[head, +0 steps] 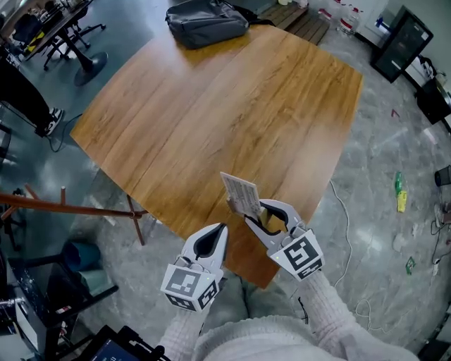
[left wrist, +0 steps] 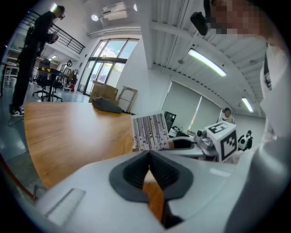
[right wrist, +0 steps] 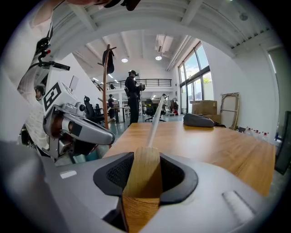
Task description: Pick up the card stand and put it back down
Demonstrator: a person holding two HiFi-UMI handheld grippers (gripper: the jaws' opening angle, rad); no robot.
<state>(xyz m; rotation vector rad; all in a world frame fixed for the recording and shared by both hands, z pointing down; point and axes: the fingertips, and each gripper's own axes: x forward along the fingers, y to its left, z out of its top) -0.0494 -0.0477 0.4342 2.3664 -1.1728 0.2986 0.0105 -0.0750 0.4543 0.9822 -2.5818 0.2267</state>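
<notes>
The card stand, a small wooden block (right wrist: 142, 182) with a printed card (head: 241, 194) upright in it, is over the near corner of the wooden table (head: 211, 106). My right gripper (head: 248, 216) is shut on the block, and the card's edge (right wrist: 154, 120) rises ahead of the jaws. I cannot tell whether the block touches the table. My left gripper (head: 221, 228) is just left of it, shut and empty; its pads meet (left wrist: 148, 157). The left gripper view shows the card's striped face (left wrist: 150, 132) beside the right gripper (left wrist: 176, 144).
A dark bag (head: 206, 21) lies at the table's far edge. A wooden pole (head: 70, 208) slants across the floor on the left, with office chairs (head: 74, 39) behind. Cables and small litter lie on the floor to the right. A person (right wrist: 132, 95) stands far off.
</notes>
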